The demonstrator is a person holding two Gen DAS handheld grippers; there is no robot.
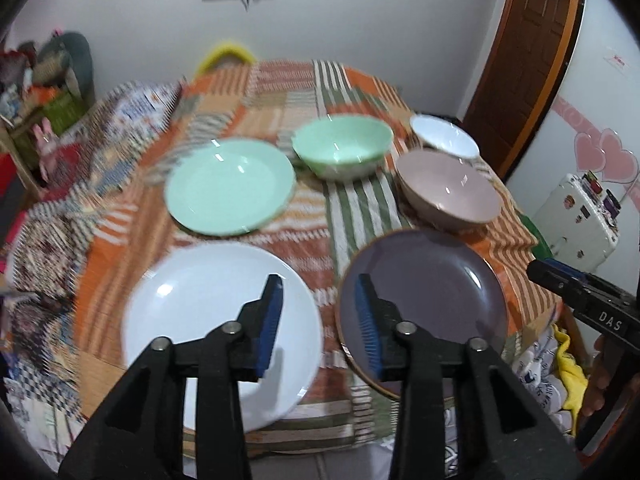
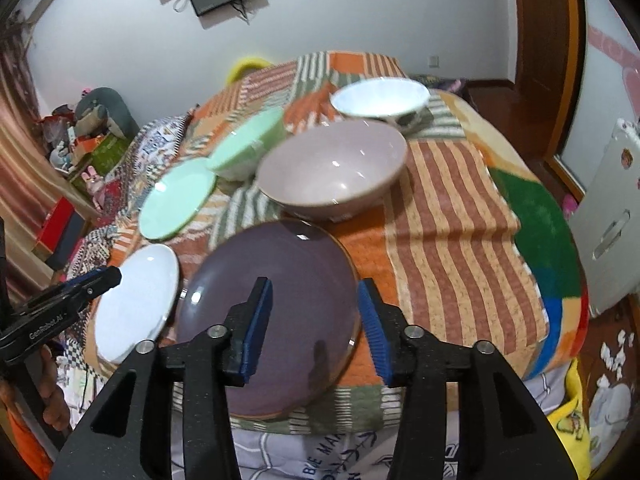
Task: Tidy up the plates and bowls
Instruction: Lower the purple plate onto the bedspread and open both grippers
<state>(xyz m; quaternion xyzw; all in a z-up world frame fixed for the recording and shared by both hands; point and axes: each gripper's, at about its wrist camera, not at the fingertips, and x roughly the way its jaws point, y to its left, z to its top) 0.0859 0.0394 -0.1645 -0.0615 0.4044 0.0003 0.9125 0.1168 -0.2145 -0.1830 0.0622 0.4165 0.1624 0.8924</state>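
Note:
On the striped cloth lie a white plate [image 1: 208, 312] [image 2: 136, 304], a purple plate [image 1: 432, 292] [image 2: 276, 320] and a green plate [image 1: 230, 186] [image 2: 176, 200]. Behind them stand a green bowl [image 1: 342, 148] [image 2: 248, 148], a pink bowl [image 1: 448, 190] [image 2: 332, 168] and a white bowl [image 1: 444, 136] [image 2: 380, 98]. My left gripper [image 1: 320, 304] is open and empty above the gap between the white and purple plates. My right gripper [image 2: 314, 308] is open and empty over the purple plate's near right part; it also shows in the left wrist view [image 1: 560, 276].
The patchwork cloth [image 2: 448, 216] covers a round table, dropping off at the near and right edges. A white appliance [image 1: 580, 216] stands to the right, a wooden door [image 1: 528, 52] behind it. Clutter and boxes [image 1: 44, 92] sit at the left. A yellow chair back [image 1: 226, 54] shows beyond the table.

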